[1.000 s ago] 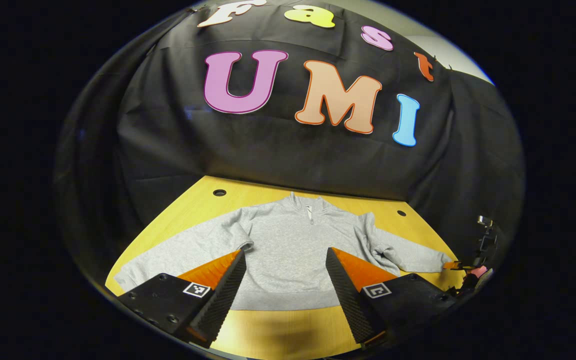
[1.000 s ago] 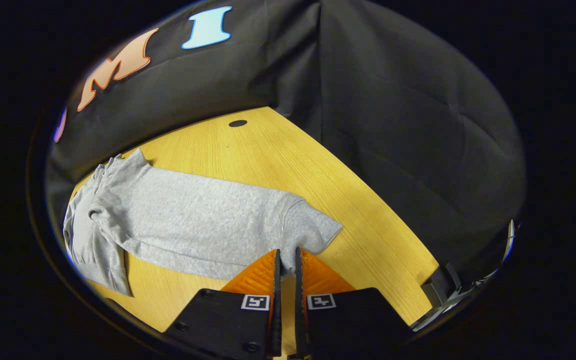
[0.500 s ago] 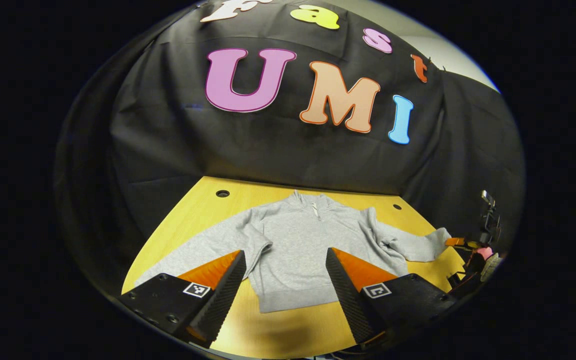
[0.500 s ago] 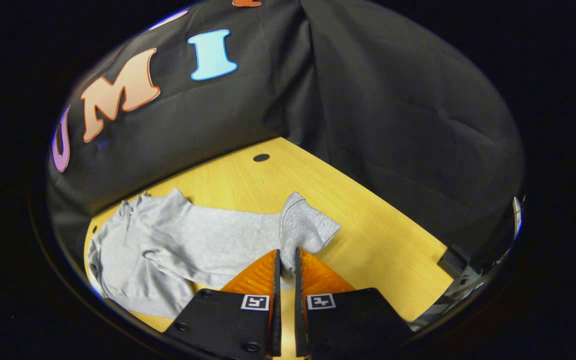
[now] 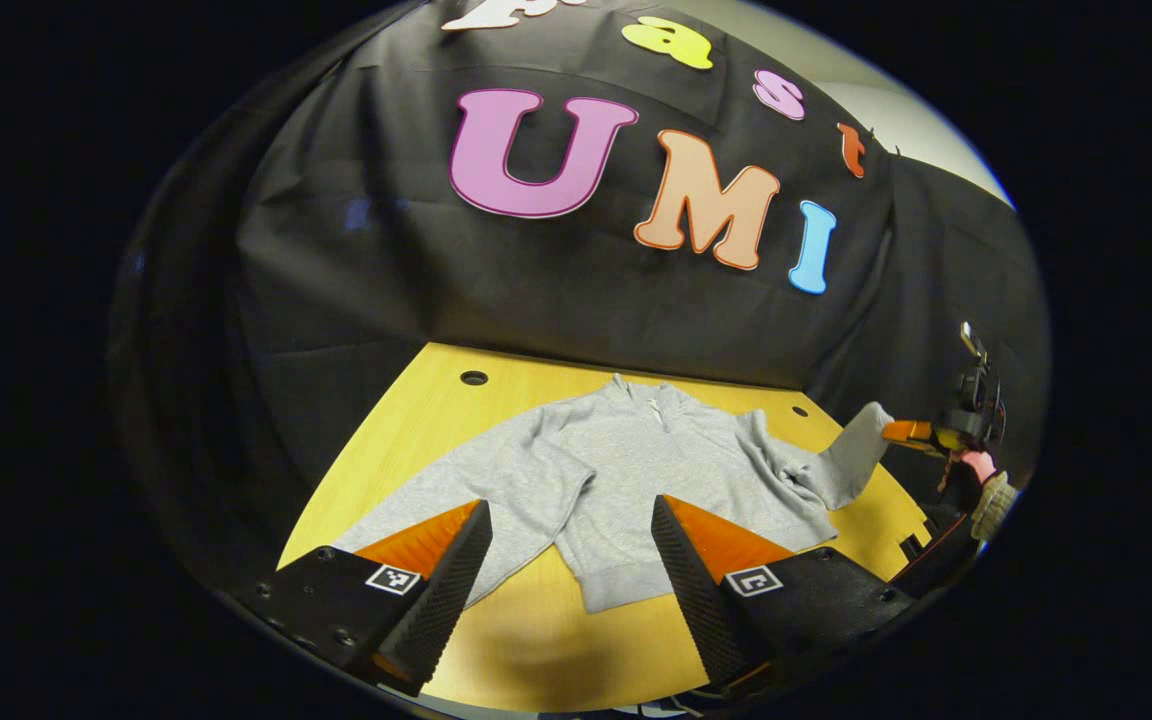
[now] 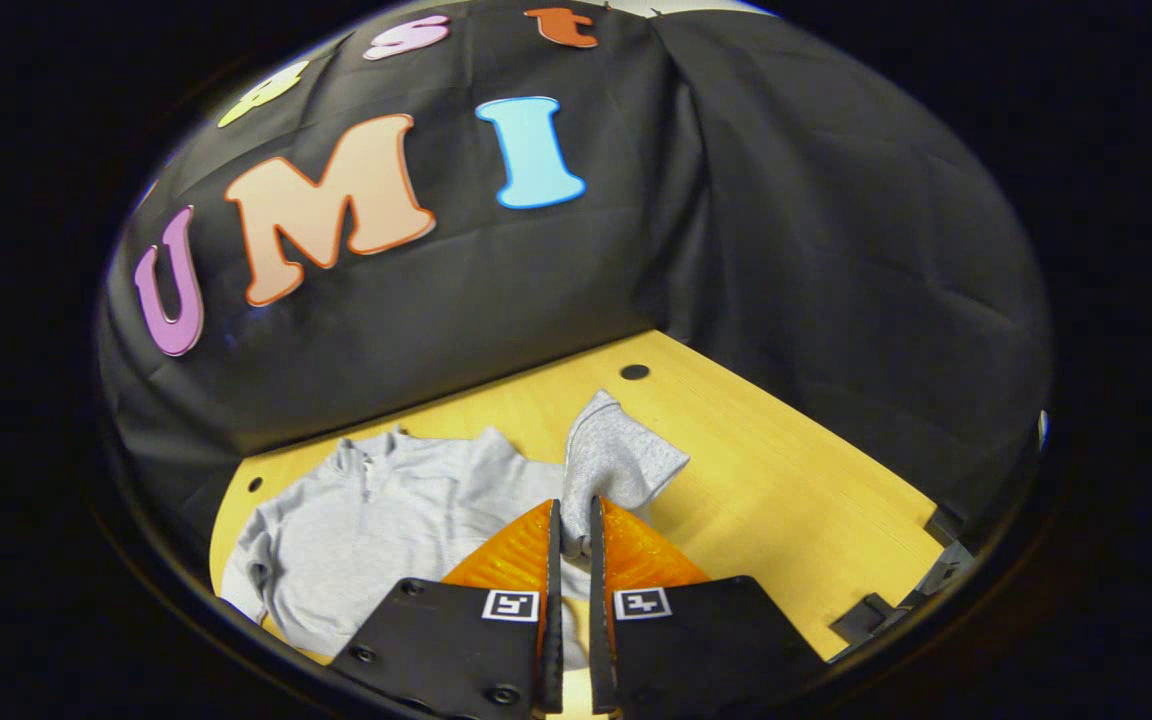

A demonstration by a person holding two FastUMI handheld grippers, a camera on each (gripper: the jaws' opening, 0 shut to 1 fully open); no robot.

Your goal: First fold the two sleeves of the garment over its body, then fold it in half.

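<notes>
Sweatshirt (image 5: 626, 470), grey and soft, lies face up on the yellow worktop (image 5: 526, 650), and looks light and limp, best taken by a cuff. The right gripper (image 6: 572, 540) has its fingers pinched tight on the right sleeve's cuff (image 6: 616, 460), lifted off the wood. The left gripper (image 5: 566, 545) hangs wide open, holding nothing. From the left gripper view the other sleeve (image 5: 436, 495) shows, spread flat and unfolded.

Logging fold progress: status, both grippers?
Right gripper shut on sleeve cuff, lifted. Left gripper open above table. Sweatshirt flat, unfolded. Nothing blocking.
</notes>
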